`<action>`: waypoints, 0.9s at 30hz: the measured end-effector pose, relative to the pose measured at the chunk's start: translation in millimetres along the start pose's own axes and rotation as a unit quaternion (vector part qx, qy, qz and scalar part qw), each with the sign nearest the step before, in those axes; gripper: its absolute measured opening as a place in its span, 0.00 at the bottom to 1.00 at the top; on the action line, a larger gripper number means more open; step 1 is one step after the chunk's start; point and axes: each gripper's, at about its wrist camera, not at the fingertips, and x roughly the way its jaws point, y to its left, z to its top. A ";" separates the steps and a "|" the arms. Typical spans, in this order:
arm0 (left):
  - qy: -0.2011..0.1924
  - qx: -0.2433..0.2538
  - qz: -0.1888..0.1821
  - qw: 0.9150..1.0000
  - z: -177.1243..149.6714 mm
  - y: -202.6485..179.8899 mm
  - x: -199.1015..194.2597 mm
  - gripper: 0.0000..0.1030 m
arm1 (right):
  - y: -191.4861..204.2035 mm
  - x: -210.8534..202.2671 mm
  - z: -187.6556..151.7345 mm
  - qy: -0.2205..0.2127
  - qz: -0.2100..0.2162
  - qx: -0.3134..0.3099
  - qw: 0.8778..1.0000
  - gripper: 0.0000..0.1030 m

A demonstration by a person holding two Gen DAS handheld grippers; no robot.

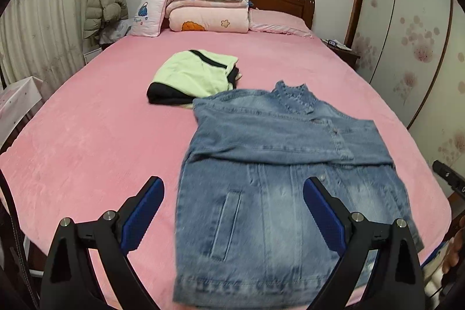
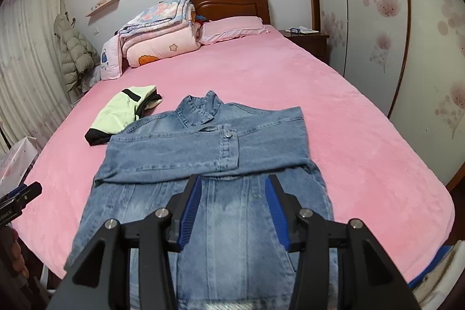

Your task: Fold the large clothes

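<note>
A blue denim jacket (image 1: 270, 164) lies front up on the pink bed (image 1: 87, 135), both sleeves folded across its chest and the collar pointing toward the headboard. My left gripper (image 1: 234, 185) hovers above the jacket's lower left part, open wide, with nothing between its blue pads. In the right wrist view the same jacket (image 2: 203, 141) fills the near middle. My right gripper (image 2: 232, 183) hangs over the jacket's lower front, jaws partly apart and empty. The tip of the left gripper (image 2: 26, 195) shows at the left edge of the right wrist view.
A folded pale green and black garment (image 1: 193, 74) lies just beyond the jacket's left shoulder. Folded quilts (image 1: 209, 5) and pillows (image 1: 276, 22) are stacked at the headboard. A nightstand (image 2: 308, 41) stands at the right, a wardrobe (image 2: 407, 19) beside it, curtains at the left.
</note>
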 end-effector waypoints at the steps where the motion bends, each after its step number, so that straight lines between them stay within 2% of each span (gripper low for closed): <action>1: 0.004 0.000 0.001 1.000 -5.5 3.0 -0.2 0.93 | -2.8 -4.0 -5.3 -0.002 -0.001 -0.004 1.000 0.48; 3: 0.014 0.000 0.001 1.000 -17.8 8.5 0.7 0.93 | -8.5 -11.1 -15.6 -0.005 -0.002 -0.007 1.000 0.57; 5: 0.027 0.001 0.004 1.000 -27.4 15.8 5.0 0.93 | -13.8 -15.8 -23.7 -0.008 -0.004 -0.010 1.000 0.60; 8: 0.044 -0.004 -0.001 0.999 -44.5 30.7 11.7 0.93 | -24.1 -18.7 -36.3 -0.001 -0.009 -0.016 1.000 0.60; 12: 0.067 -0.011 -0.024 0.997 -68.6 54.1 28.1 0.93 | -43.2 -13.9 -55.1 0.026 -0.009 -0.026 0.999 0.60; 15: 0.088 -0.017 -0.026 0.996 -84.1 65.9 44.4 0.93 | -57.0 -6.5 -70.4 0.045 -0.013 -0.039 0.998 0.60; 20: 0.131 -0.052 -0.059 0.988 -109.4 88.2 74.6 0.93 | -88.1 12.7 -96.7 0.093 -0.036 -0.035 0.994 0.60; 24: 0.169 -0.087 -0.097 0.977 -126.1 94.4 94.4 0.93 | -111.6 27.6 -115.8 0.135 -0.038 -0.016 0.990 0.60; 27: 0.175 -0.084 -0.107 0.975 -134.0 91.9 98.6 0.93 | -126.1 36.9 -129.1 0.161 -0.032 0.002 0.986 0.60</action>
